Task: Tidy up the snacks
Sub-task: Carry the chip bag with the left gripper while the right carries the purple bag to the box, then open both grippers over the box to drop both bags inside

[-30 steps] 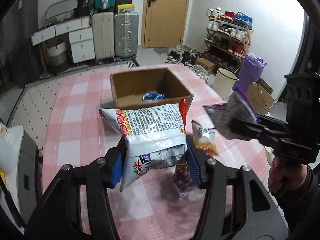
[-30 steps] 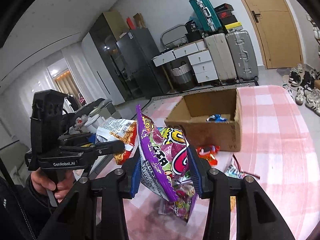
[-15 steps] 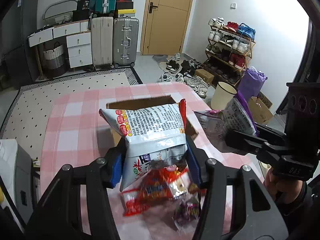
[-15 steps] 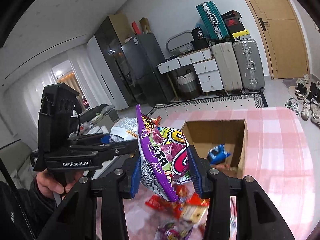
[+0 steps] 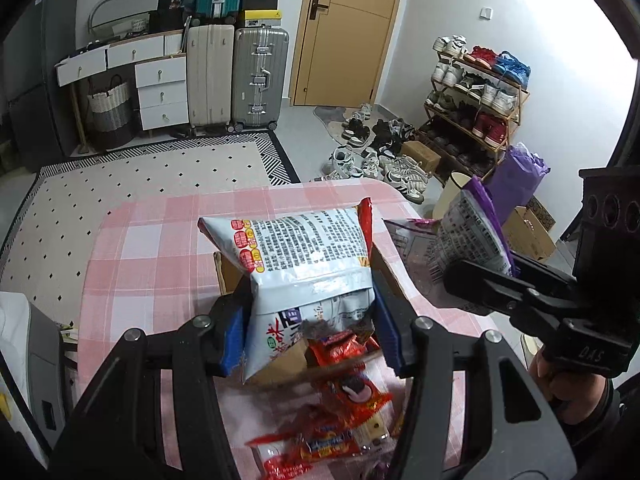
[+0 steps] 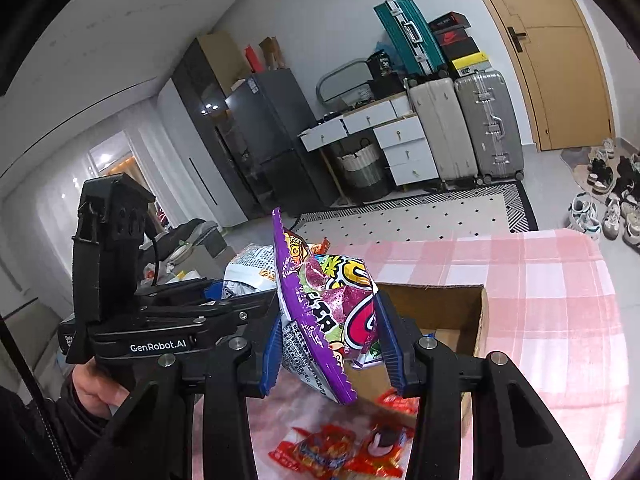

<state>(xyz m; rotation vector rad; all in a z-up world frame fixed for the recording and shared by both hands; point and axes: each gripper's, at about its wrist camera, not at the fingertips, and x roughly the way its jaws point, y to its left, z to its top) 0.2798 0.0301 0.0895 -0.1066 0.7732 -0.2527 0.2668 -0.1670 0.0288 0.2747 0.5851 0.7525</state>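
Above the pink checked worktop (image 5: pixel 152 248), the left gripper (image 5: pixel 308 328) has its jaws clamped on a white snack bag (image 5: pixel 304 256), the right gripper (image 6: pixel 328 344) on a purple candy bag (image 6: pixel 328 308), both beside the cardboard box (image 6: pixel 478 320); red packets (image 5: pixel 344 420) lie below.

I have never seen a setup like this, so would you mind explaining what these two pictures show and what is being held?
A person holds a two-finger gripper in each hand; each picture comes from a camera on one gripper, looking along its fingers. The left gripper clamps a white snack bag. The right gripper clamps a purple snack bag. Both hang over a cardboard box on a table with a pink checked cloth. Red snack packets lie in front of the box.
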